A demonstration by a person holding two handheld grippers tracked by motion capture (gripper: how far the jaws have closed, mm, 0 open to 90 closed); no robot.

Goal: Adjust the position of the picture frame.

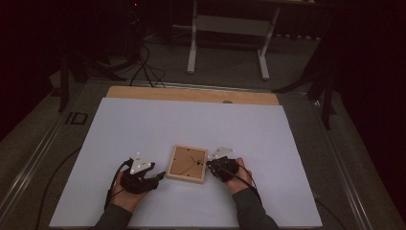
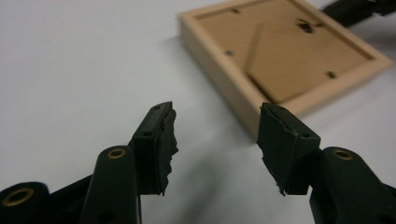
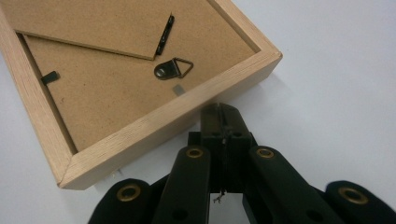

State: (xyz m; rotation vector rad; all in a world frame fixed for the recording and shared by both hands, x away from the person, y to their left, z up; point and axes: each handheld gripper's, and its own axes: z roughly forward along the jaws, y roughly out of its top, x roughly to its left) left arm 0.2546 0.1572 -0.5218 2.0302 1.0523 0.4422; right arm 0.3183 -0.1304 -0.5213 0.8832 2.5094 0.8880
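Note:
A light wooden picture frame (image 1: 187, 164) lies face down on the white table cover (image 1: 143, 129), its brown backing board, clips and hanging ring (image 3: 173, 69) upward. My left gripper (image 1: 160, 176) rests just left of the frame, jaws open and empty; its view has the frame (image 2: 280, 51) ahead and to the right of the gripper's (image 2: 215, 135) tips. My right gripper (image 1: 208, 166) sits at the frame's right edge. In its own view the jaws of the right gripper (image 3: 224, 116) are shut with nothing between them, tips against the frame's (image 3: 154, 121) wooden side.
The white cover has a wooden table edge (image 1: 191, 94) showing behind it. Beyond stand the white legs of another table (image 1: 230, 43) and cables (image 1: 143, 67) on the dark floor. A person's hands and dark sleeves (image 1: 249, 211) come in at the bottom.

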